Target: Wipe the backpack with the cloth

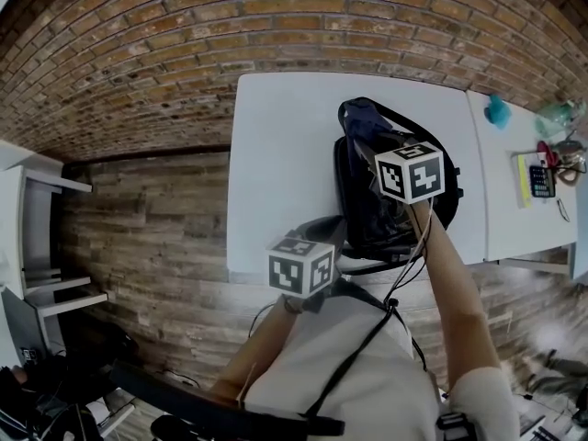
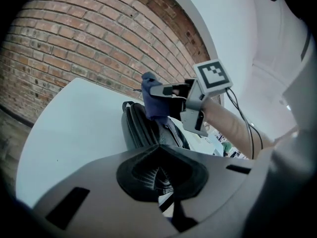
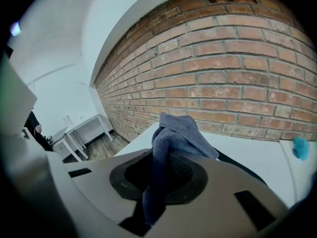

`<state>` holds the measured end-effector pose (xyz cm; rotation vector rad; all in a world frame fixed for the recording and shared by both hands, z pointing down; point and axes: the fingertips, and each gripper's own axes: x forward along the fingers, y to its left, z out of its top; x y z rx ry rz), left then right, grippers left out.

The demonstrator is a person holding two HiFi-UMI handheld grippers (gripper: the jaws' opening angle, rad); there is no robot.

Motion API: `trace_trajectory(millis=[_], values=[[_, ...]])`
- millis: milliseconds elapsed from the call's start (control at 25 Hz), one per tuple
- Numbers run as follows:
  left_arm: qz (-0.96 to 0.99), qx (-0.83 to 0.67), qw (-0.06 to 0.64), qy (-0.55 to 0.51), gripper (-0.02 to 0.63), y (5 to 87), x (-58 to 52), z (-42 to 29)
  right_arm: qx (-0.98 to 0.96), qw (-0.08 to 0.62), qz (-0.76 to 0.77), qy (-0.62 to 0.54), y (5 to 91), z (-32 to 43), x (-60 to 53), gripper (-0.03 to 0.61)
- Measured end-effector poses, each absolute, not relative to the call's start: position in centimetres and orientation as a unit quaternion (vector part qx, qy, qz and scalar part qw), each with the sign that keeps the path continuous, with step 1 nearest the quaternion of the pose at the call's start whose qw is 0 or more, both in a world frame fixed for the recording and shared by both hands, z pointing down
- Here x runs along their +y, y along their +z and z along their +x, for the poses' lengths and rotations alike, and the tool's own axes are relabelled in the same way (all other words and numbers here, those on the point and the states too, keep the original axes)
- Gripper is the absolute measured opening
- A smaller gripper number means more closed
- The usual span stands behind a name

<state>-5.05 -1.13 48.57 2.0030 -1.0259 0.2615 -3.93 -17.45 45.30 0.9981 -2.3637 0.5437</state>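
A black backpack (image 1: 395, 200) lies on the white table (image 1: 285, 154), toward its right half. My right gripper (image 1: 367, 141) is over the backpack's far end, shut on a dark blue cloth (image 1: 361, 119) that bunches out past its tips. In the right gripper view the cloth (image 3: 179, 132) runs up from between the shut jaws. The left gripper view shows that cloth (image 2: 153, 100) resting on the backpack (image 2: 141, 128). My left gripper (image 1: 333, 231) is at the backpack's near left corner by the table's front edge, its jaws closed with black backpack material (image 2: 157, 175) between them.
A second white table (image 1: 524, 219) at the right carries a teal object (image 1: 497, 110), a calculator (image 1: 541, 180) and small clutter. A white shelf unit (image 1: 37, 237) stands at the left. A brick wall (image 1: 276, 26) runs behind the table, with wooden floor to its left.
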Motion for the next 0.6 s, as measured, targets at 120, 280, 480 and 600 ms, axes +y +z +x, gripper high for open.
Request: trace_trajectory(millis=[120, 280, 480, 600], values=[[0.800, -0.409, 0.425, 0.105, 0.003, 48.6, -1.1, -5.1, -0.864, 0.278, 0.373, 0.191, 47.0, -5.0, -19.3, 0.048], [0.799, -0.410, 0.428, 0.104, 0.003, 48.8, -1.0, -5.3, -0.847, 0.318, 0.382, 0.187, 49.7, -5.1, -20.2, 0.048], [0.798, -0.410, 0.430, 0.104, 0.003, 48.9, -1.2, -5.4, -0.833, 0.336, 0.395, 0.195, 50.9, -4.7, -20.1, 0.048], [0.799, -0.408, 0.429, 0.105, 0.003, 48.9, -1.3, -5.3, -0.831, 0.340, 0.393, 0.199, 51.0, -4.5, -19.6, 0.048]])
